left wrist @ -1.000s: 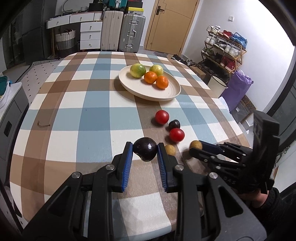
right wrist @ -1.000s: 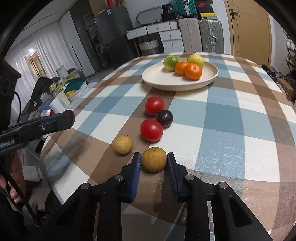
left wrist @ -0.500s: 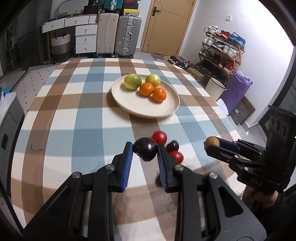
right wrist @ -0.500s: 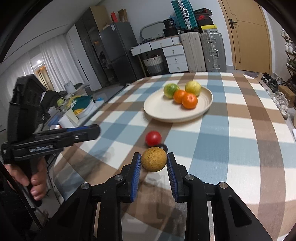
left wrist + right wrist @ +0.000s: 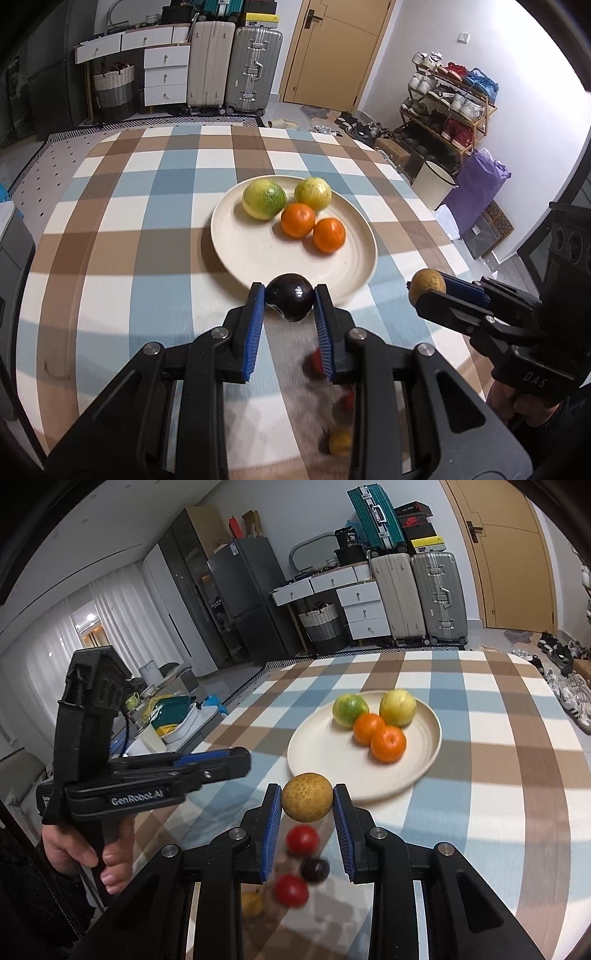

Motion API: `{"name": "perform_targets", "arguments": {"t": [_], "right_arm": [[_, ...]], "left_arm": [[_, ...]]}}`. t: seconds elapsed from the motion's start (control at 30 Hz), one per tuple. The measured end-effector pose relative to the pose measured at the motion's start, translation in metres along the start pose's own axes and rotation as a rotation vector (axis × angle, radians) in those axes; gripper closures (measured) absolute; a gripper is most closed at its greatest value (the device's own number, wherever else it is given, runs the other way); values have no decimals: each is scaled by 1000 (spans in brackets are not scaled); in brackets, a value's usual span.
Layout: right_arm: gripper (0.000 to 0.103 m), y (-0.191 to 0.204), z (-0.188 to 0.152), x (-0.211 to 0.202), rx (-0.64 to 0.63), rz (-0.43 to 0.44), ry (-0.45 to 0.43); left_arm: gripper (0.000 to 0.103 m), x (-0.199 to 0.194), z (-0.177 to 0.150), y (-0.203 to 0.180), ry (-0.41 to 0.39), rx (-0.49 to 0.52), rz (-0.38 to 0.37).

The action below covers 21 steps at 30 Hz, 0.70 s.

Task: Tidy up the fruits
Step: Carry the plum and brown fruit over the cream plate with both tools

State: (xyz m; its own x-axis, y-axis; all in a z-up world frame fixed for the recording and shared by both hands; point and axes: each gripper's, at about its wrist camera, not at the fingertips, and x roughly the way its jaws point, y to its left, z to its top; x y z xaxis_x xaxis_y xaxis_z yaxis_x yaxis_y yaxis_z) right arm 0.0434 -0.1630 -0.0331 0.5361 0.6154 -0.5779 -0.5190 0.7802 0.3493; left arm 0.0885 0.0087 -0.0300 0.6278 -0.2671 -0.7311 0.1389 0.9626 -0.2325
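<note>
Both fruits have been lifted off the table and carried towards the plate (image 5: pixel 236 258): a dark plum (image 5: pixel 290 297) is clamped in the left gripper (image 5: pixel 290 306), a tan fruit (image 5: pixel 307 802) in the right gripper (image 5: pixel 307 812). Release is judged next. Four citrus are counted on the plate, four small fruits left behind

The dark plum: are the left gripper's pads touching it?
Touching. The left wrist view shows the dark plum pinched between both blue pads of the left gripper, no gap on either side.
</note>
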Motion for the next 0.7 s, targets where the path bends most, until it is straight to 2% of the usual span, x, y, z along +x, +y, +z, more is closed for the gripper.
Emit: {"name": "perform_targets", "arguments": {"t": [0.4,0.7], "right_arm": [[74,-17,39,60,-29,-18,66],[74,-30,45,95,-18,-32,112]], "left_arm": [[79,51,45,26,39,-44,-24],[79,91,60,40,89,-65,-55]]}}
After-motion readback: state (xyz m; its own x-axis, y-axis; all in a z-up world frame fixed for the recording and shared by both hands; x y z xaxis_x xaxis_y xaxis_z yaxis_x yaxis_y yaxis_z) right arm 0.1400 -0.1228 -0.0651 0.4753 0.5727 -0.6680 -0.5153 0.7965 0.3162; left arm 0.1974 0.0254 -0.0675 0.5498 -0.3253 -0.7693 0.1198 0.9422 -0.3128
